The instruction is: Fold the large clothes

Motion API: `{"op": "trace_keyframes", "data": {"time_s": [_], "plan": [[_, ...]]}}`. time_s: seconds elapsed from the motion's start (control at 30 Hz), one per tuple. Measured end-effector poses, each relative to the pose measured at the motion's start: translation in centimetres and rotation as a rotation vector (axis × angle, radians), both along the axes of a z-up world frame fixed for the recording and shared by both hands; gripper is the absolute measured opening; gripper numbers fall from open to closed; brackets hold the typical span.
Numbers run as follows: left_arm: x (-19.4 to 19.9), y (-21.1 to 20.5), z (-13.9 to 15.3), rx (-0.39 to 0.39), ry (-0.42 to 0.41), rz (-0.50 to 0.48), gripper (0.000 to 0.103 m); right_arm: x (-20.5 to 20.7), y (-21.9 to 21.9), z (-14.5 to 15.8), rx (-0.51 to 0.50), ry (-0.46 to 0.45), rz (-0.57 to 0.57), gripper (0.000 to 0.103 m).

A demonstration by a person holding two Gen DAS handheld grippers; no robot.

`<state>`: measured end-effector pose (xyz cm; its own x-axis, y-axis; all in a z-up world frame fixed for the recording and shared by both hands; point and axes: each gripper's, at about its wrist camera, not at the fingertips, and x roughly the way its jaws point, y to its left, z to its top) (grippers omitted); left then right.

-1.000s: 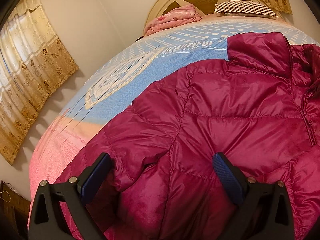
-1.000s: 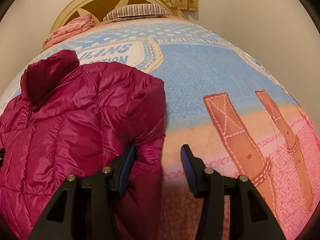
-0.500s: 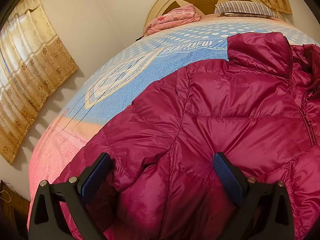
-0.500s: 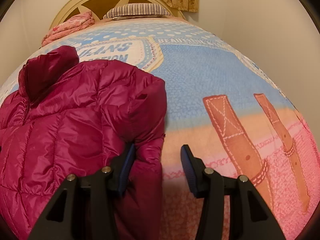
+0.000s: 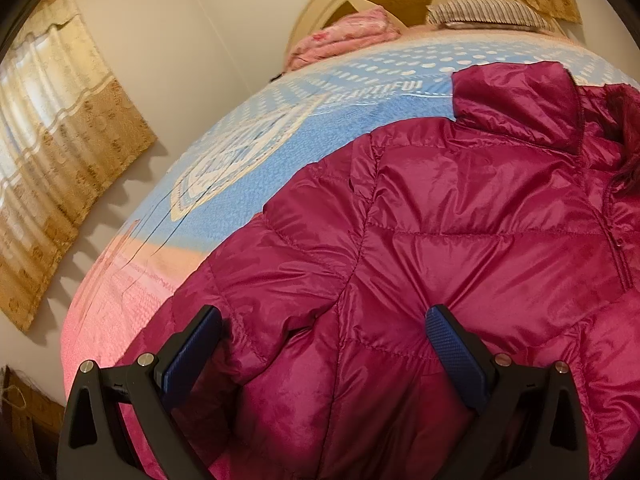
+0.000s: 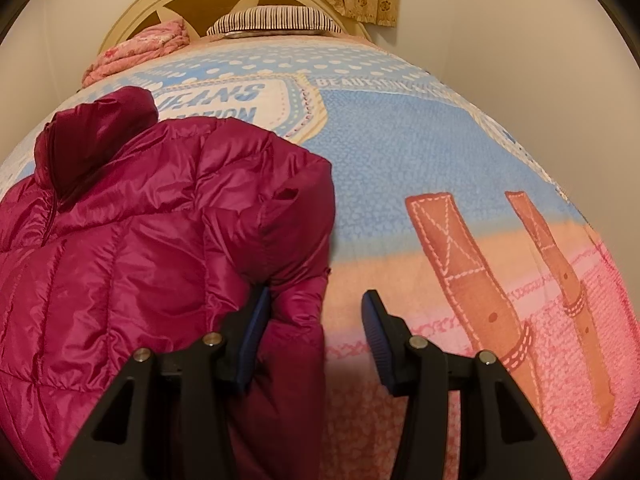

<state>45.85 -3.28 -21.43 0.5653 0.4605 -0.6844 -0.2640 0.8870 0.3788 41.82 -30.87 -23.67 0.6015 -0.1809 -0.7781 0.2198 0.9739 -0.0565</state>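
Both tilted down, the left gripper gaped over the jacket, the right gripper gaped astride its sleeve edge, bare bed beyond.

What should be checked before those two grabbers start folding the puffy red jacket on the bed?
1. Jacket lies flat on the bed: ok.
2. Left gripper open with the sleeve between its fingers: ok.
3. Right gripper gripping the jacket's edge: not ok; only one pad touches the fabric and the jaws stand apart.
4. Zipper closed all the way: cannot tell.
5. Room on the bed beside the jacket: ok.
6. Pillow and pink blanket out of the way: ok.
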Motion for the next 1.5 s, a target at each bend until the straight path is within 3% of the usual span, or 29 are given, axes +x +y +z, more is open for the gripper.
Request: {"op": "trace_keyframes", "data": {"time_s": [0.07,0.13,0.23,0.3,0.43,0.53,0.63,0.83,1.07,1.2,1.4,1.43,1.47,1.5], "plan": [[-0.7,0.8,1.5,-0.014,0.001,-0.023,0.102,0.0,-0.2,0.8,-0.033,0.015,0.004,0.069],[-2.3,2.3,3.6,-0.036,-0.040,-0.037,0.102,-1.1,-0.9,2.2,-0.015,-0.002,-0.018,0.076],[-6.3,6.8,6.6,-0.075,-0.098,-0.048,0.102,-3.7,-0.3,4.5,-0.023,-0.049,-0.014,0.077],[-8.6,9.9,7.0,-0.063,-0.108,-0.029,0.102,-5.1,1.3,5.3,-0.016,-0.063,0.030,0.080],[-12.8,17.5,4.8,-0.009,-0.056,0.104,0.102,-7.3,7.8,5.9,0.035,-0.070,0.222,0.082],[-15.7,22.6,2.7,-0.019,0.003,0.209,0.102,-8.1,13.1,5.7,0.051,-0.071,0.336,0.082],[-18.2,25.8,1.7,-0.061,-0.007,0.271,0.102,-8.2,17.6,5.0,0.025,-0.081,0.410,0.082],[-18.9,27.6,0.3,-0.159,-0.018,0.299,0.102,-6.7,21.5,0.3,-0.118,0.008,0.423,0.082],[-19.9,28.2,0.2,-0.219,-0.036,0.308,0.102,-8.4,19.4,2.3,-0.041,-0.034,0.401,0.083],[-21.2,28.1,0.8,-0.209,-0.052,0.330,0.102,-10.1,20.1,3.5,-0.023,-0.068,0.414,0.083],[-22.7,27.9,0.4,-0.273,-0.065,0.287,0.101,-11.3,21.2,3.8,0.005,-0.093,0.438,0.084],[-22.7,27.8,0.1,-0.275,-0.064,0.277,0.097,-11.4,21.3,3.9,0.013,-0.098,0.442,0.084],[-22.6,27.7,0.1,-0.298,-0.070,0.257,0.072,-11.6,21.1,4.0,0.016,-0.101,0.444,0.084],[-22.5,27.6,0.1,-0.373,-0.078,0.208,0.042,-11.8,21.2,4.0,0.017,-0.103,0.448,0.084]]}}
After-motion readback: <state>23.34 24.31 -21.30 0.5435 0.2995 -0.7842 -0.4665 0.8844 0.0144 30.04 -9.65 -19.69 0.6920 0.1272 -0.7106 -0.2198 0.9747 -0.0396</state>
